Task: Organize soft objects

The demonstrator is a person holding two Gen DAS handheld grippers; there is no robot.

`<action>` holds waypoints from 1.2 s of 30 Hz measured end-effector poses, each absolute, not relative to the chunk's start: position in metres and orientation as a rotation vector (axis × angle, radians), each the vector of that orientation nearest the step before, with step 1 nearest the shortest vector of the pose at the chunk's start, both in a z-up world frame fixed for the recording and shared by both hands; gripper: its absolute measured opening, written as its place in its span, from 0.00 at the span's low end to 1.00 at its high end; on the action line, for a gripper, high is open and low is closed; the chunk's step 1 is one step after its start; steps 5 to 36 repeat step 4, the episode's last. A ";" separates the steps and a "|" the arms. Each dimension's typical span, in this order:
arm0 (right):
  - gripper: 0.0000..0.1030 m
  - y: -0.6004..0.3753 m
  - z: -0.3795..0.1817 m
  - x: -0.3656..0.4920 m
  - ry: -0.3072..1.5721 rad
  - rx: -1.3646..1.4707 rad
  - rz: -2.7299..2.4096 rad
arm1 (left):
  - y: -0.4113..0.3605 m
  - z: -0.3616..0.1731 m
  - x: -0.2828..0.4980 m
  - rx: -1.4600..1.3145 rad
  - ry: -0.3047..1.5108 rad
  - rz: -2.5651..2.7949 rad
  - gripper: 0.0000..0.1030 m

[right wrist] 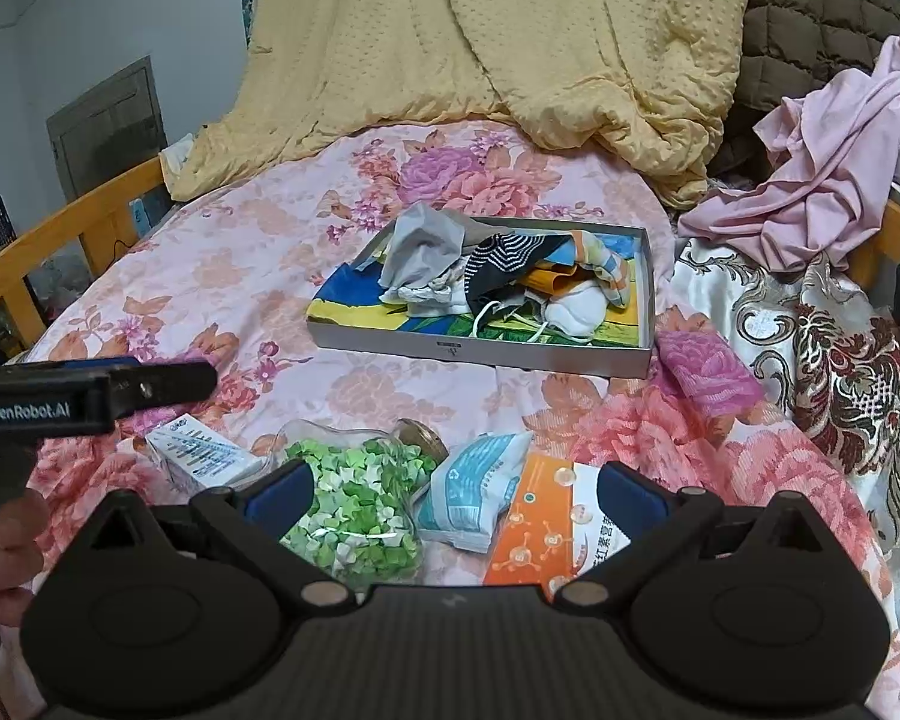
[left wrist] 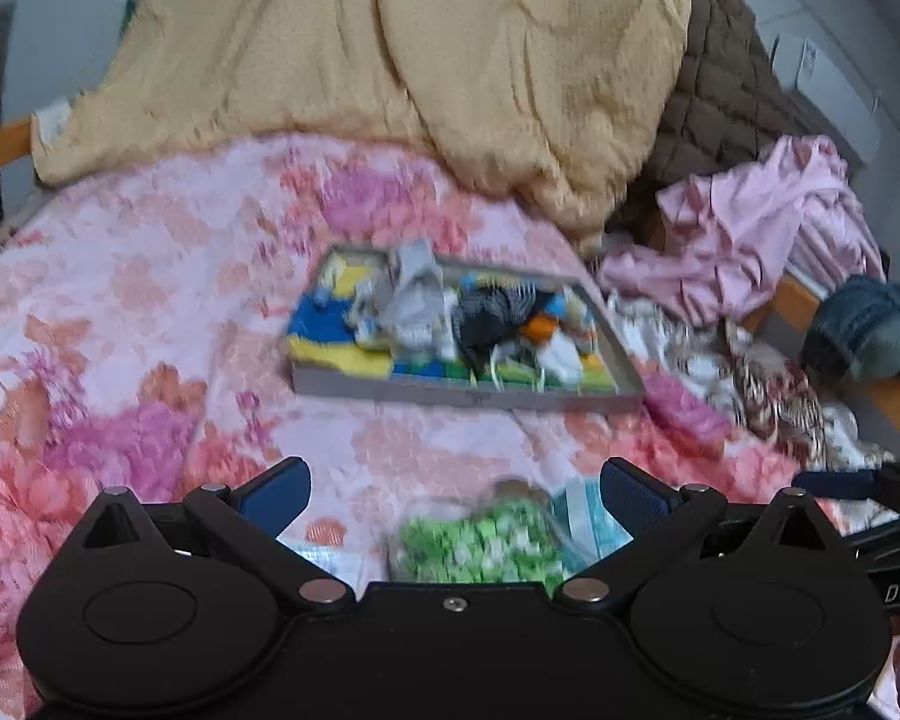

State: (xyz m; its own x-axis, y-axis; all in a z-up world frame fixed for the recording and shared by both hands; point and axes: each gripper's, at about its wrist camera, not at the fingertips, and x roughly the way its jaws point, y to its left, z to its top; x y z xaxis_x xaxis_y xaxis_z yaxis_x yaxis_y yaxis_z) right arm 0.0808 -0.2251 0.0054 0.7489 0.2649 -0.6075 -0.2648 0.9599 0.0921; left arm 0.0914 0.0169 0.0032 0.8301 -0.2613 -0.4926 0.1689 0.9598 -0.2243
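Note:
A grey shallow box (right wrist: 480,353) lies on the floral bedsheet and holds several soft things: a grey cloth (right wrist: 420,249), a striped black cloth (right wrist: 504,261), a white face mask (right wrist: 576,306). The box also shows in the left wrist view (left wrist: 468,399). My right gripper (right wrist: 450,501) is open and empty above a clear bottle of green paper stars (right wrist: 360,510) and a blue-white mask packet (right wrist: 474,489). My left gripper (left wrist: 453,495) is open and empty, with the star bottle (left wrist: 480,546) just below its fingers. The left gripper's side also shows in the right wrist view (right wrist: 150,387).
A yellow blanket (right wrist: 510,42), a brown quilt (right wrist: 810,12) and pink clothes (right wrist: 822,180) pile at the back and right. An orange box (right wrist: 546,534) and a small white box (right wrist: 204,459) lie near the bottle. The wooden bed rail (right wrist: 72,222) runs on the left.

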 end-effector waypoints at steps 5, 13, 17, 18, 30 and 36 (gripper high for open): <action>0.99 -0.227 0.005 0.077 0.663 0.001 0.287 | 0.015 0.008 0.090 -0.159 0.521 -0.202 0.99; 0.99 -0.227 0.005 0.077 0.663 0.001 0.287 | 0.015 0.008 0.090 -0.159 0.521 -0.202 0.99; 0.99 -0.227 0.005 0.077 0.663 0.001 0.287 | 0.015 0.008 0.090 -0.159 0.521 -0.202 0.99; 0.99 -0.227 0.005 0.077 0.663 0.001 0.287 | 0.015 0.008 0.090 -0.159 0.521 -0.202 0.99; 0.99 -0.227 0.005 0.077 0.663 0.001 0.287 | 0.015 0.008 0.090 -0.159 0.521 -0.202 0.99; 0.99 -0.227 0.005 0.077 0.663 0.001 0.287 | 0.015 0.008 0.090 -0.159 0.521 -0.202 0.99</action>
